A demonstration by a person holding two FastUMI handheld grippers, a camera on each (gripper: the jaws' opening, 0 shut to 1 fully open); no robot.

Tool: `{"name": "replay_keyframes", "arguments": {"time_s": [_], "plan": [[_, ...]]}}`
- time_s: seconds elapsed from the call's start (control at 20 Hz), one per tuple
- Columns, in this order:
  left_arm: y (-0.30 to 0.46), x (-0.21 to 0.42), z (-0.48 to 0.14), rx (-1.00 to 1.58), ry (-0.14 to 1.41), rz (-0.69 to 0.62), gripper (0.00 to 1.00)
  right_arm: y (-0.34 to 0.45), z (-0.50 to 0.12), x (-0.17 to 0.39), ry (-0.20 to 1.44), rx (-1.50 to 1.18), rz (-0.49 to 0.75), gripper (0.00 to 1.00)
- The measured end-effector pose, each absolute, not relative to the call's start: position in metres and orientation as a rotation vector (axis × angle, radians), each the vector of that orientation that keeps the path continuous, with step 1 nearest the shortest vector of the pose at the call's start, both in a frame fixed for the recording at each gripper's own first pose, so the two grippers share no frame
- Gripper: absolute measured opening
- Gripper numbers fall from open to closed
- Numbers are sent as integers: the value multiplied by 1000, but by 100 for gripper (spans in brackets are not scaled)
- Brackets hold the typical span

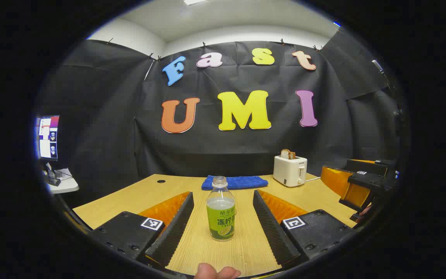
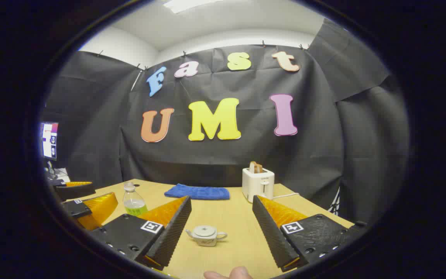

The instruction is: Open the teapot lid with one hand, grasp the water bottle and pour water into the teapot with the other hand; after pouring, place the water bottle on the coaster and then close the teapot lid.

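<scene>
A clear water bottle (image 1: 221,211) with a green label and no cap stands upright on the wooden table (image 1: 176,186). My left gripper (image 1: 223,193) is open, its fingers on either side of the bottle and apart from it. In the right gripper view a small white teapot (image 2: 206,235), lid on, sits on the table ahead of my open right gripper (image 2: 221,199), in line with the gap between its fingers. The same bottle (image 2: 134,201) stands far left there, beside the left gripper (image 2: 81,203). The right gripper (image 1: 358,182) shows at the right edge of the left gripper view.
A white toaster (image 1: 289,170) holding bread stands at the back right, its cord trailing off. A folded blue cloth (image 1: 234,182) lies at the table's back edge. A monitor (image 1: 48,137) sits on a side desk at far left. A thumb (image 1: 217,271) shows at the bottom.
</scene>
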State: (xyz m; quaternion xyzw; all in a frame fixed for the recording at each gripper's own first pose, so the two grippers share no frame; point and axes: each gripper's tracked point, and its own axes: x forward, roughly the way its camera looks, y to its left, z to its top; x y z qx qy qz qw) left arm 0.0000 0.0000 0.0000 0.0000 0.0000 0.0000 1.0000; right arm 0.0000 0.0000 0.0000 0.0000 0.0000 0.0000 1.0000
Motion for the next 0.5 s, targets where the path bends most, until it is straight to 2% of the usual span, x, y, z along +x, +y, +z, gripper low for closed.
{"name": "replay_keyframes", "arguments": {"time_s": [0.5], "plan": [[7, 3, -7, -5, 15, 15, 96, 8, -1, 4, -12, -23, 23, 95]]}}
